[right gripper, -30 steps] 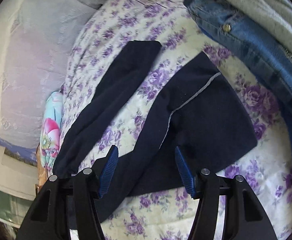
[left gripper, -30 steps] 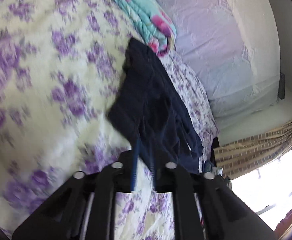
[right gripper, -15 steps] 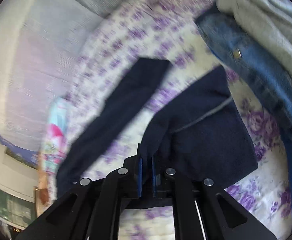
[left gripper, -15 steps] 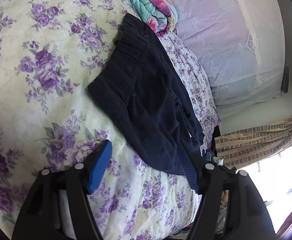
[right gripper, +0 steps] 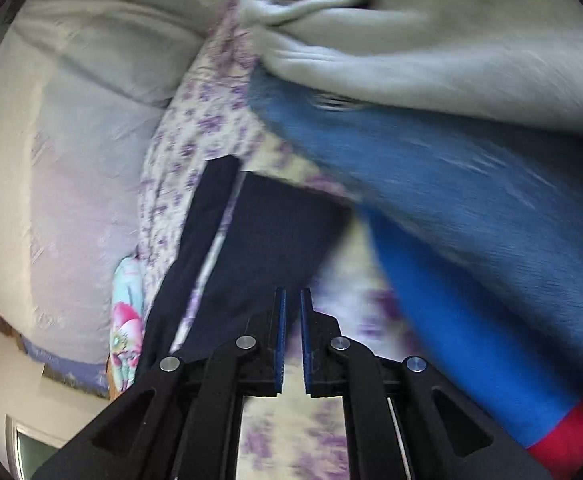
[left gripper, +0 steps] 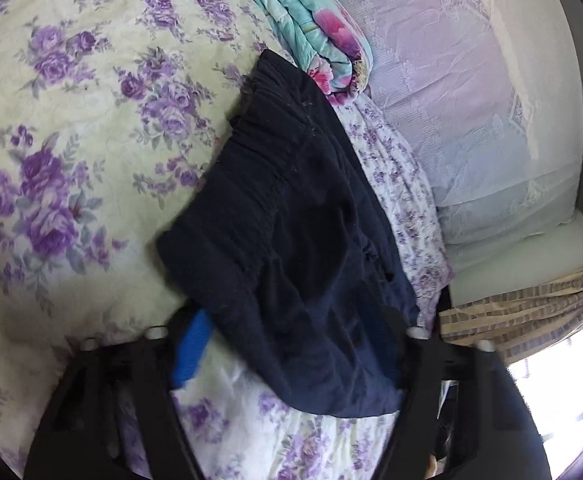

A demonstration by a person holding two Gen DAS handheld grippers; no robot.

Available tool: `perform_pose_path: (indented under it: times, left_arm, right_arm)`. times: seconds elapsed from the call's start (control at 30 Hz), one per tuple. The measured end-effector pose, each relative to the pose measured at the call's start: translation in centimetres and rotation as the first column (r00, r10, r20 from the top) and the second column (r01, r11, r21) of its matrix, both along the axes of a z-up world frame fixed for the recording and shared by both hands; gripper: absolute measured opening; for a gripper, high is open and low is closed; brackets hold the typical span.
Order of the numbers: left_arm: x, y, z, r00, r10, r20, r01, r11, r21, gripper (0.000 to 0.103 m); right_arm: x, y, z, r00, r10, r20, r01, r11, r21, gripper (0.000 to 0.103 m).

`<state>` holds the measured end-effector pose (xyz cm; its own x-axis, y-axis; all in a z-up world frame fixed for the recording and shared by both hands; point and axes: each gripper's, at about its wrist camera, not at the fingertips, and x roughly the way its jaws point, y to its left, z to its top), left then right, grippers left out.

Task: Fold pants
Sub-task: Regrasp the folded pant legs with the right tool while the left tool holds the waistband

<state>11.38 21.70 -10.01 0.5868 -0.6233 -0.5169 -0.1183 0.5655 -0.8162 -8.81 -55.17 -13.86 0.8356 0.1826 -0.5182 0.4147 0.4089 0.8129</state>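
Observation:
Dark navy pants (left gripper: 291, 208) lie on the floral bedspread (left gripper: 71, 120), the gathered waistband towards the folded blanket. My left gripper (left gripper: 295, 332) straddles the near part of the seat. Its jaws are closing with the cloth between them; the left blue pad (left gripper: 191, 352) sits just beside the cloth's edge, and the right finger is lost against the dark fabric. In the right wrist view one pants leg (right gripper: 267, 236) lies close beside the other leg (right gripper: 199, 232). My right gripper (right gripper: 291, 294) is shut, with the near leg's edge running into its fingertips.
A folded turquoise blanket (left gripper: 315, 28) lies past the waistband, with a lilac lace pillow (left gripper: 471, 120) behind it. Blue jeans (right gripper: 451, 184), a grey garment (right gripper: 431, 28) and a blue-and-red cloth (right gripper: 471, 340) are piled right of the legs. A curtain (left gripper: 531, 312) hangs by the bed's edge.
My left gripper let go, opened wide, moved in over the seat and has narrowed. My right gripper shut on one leg and dragged it up beside the other leg.

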Motion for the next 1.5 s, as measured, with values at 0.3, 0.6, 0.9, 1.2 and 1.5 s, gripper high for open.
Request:
perform_pose_path:
  times: [0.3,0.6,0.9,1.2,1.5]
  left_arm:
    - [-0.4,1.6,-1.7,1.000,0.030,-0.001,-0.030,0.994,-0.106,0.012]
    - [-0.2,2.6,0.6,0.999,0.016,0.028,-0.013,0.993,-0.114,0.012]
    - [-3.8,6.4,5.2,0.994,0.064,0.085,-0.062,0.997,-0.036,0.012]
    - [-5.4,8.5,-2.0,0.994,0.079,-0.078,-0.090,0.987,-0.135,0.012]
    - [-6.0,9.2,0.3,0.996,0.061,-0.065,-0.063,0.997,-0.036,0.012]
  right_arm:
    - [0.8,2.6,1.6,0.998,0.059,0.039,-0.058,0.998,-0.009,0.053]
    - [4.1,2.5,0.3,0.999,0.022,0.038,-0.022,1.000,-0.019,0.054]
    - [1.1,4.4,0.8,0.987,0.137,0.079,-0.141,0.989,0.045,0.013]
    - [-0.3,4.7,-0.4,0.992,0.122,0.003,-0.123,0.992,0.034,0.012]
    - [-0.1,4.1,-0.3,0.980,0.179,-0.089,-0.181,0.983,-0.018,0.012]
